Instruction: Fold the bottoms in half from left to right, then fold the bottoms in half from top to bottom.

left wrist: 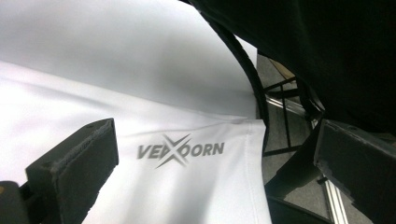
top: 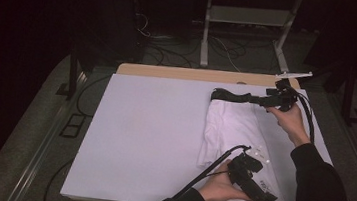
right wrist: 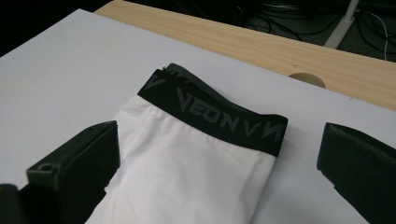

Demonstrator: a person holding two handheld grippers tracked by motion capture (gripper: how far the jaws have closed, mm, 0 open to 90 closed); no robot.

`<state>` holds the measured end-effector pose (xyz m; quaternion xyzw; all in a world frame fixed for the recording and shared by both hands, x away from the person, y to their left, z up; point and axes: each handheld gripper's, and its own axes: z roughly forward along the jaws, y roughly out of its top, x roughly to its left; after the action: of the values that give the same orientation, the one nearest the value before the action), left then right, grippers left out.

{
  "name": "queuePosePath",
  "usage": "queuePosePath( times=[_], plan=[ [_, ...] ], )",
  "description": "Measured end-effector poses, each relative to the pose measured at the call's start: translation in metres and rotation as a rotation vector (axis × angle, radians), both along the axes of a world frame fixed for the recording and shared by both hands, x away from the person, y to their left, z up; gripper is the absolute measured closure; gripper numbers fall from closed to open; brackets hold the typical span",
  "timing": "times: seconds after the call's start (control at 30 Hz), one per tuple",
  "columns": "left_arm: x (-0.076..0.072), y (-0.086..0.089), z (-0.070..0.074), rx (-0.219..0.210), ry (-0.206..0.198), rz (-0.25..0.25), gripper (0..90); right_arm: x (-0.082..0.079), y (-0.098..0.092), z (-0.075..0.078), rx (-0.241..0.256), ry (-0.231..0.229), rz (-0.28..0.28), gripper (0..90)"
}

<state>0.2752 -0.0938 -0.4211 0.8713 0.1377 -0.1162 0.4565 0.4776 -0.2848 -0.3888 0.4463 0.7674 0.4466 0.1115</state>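
Note:
A white garment (top: 233, 131) with a black waistband (top: 230, 95) lies folded lengthwise on the right half of the white table cover (top: 143, 127). My right gripper (top: 256, 99) hovers at the far end, open. In the right gripper view its jaws straddle the waistband (right wrist: 215, 112) and the white cloth (right wrist: 196, 182) without touching them. My left gripper (top: 268, 197) is at the near end, also open. In the left gripper view the garment's hem (left wrist: 201, 191) with a grey "VEXOORN" logo (left wrist: 180, 150) lies between its spread jaws.
A strip of bare wooden tabletop (top: 179, 73) shows beyond the white cover, with a round cable hole (right wrist: 307, 79). Table legs and loose cables (top: 212, 49) are on the floor behind. My black sleeve (left wrist: 327, 46) and the right gripper's cable (top: 310, 119) hang over the table's right edge.

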Motion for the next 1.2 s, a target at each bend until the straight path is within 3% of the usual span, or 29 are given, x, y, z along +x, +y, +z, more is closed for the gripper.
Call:
queuePosePath(
  times=[0.53, 1.2],
  plan=[
    [0.02, 0.049, 0.02, -0.04, -0.039, 0.122, 0.0, -0.018, -0.001, -0.001, 0.023, -0.011, -0.02, 0.0],
    [0.048, 0.072, 0.027, -0.045, -0.087, 0.175, 0.0, -0.03, -0.002, -0.011, 0.035, -0.005, 0.008, 0.0]
  ],
)
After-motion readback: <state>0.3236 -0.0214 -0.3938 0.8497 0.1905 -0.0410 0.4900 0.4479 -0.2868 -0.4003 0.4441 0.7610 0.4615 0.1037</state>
